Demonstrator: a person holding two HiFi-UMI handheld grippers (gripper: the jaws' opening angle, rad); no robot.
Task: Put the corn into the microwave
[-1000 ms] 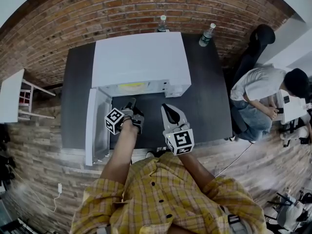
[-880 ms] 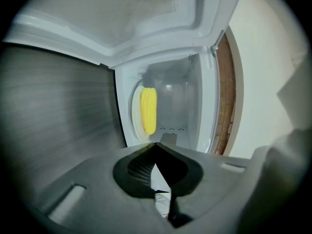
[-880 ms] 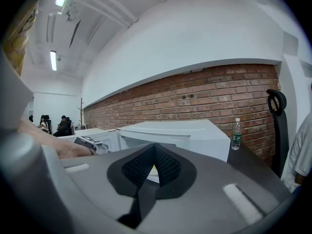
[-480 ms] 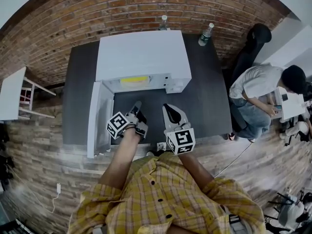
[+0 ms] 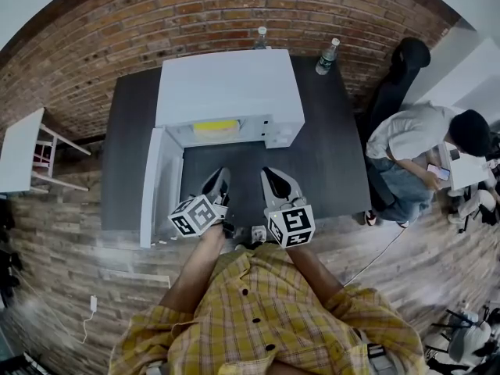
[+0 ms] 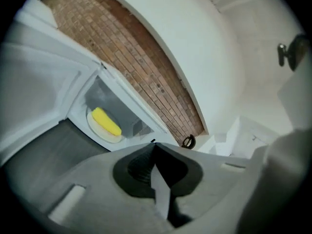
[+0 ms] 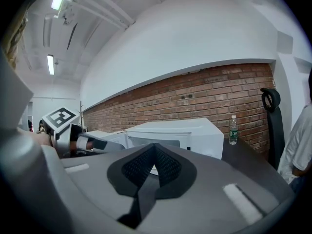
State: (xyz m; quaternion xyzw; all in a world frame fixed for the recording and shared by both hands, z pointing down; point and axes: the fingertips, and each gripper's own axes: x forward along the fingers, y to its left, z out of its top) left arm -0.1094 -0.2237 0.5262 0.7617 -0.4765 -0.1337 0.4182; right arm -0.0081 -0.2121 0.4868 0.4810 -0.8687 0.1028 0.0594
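Observation:
The yellow corn (image 5: pixel 215 126) lies on a white plate inside the white microwave (image 5: pixel 230 84), whose door (image 5: pixel 152 186) stands swung open at the left. In the left gripper view the corn (image 6: pixel 106 122) shows in the open cavity ahead, well clear of the jaws. My left gripper (image 5: pixel 219 178) is held above the dark table in front of the opening, shut and empty (image 6: pixel 155 145). Beside it on the right, my right gripper (image 5: pixel 269 175) is also shut with nothing in it (image 7: pixel 155 147). The right gripper view shows the left gripper (image 7: pixel 92 143) at its left.
The microwave stands on a dark table (image 5: pixel 336 170) against a brick wall. Two water bottles (image 5: pixel 260 37) (image 5: pixel 328 55) stand at the table's back edge. A seated person (image 5: pixel 414 147) and a black chair (image 5: pixel 410 61) are to the right, a small white table (image 5: pixel 19 155) to the left.
My left gripper has drawn back from the microwave opening toward my body, risen and rolled, so its marker cube now faces up. The right gripper barely shifted.

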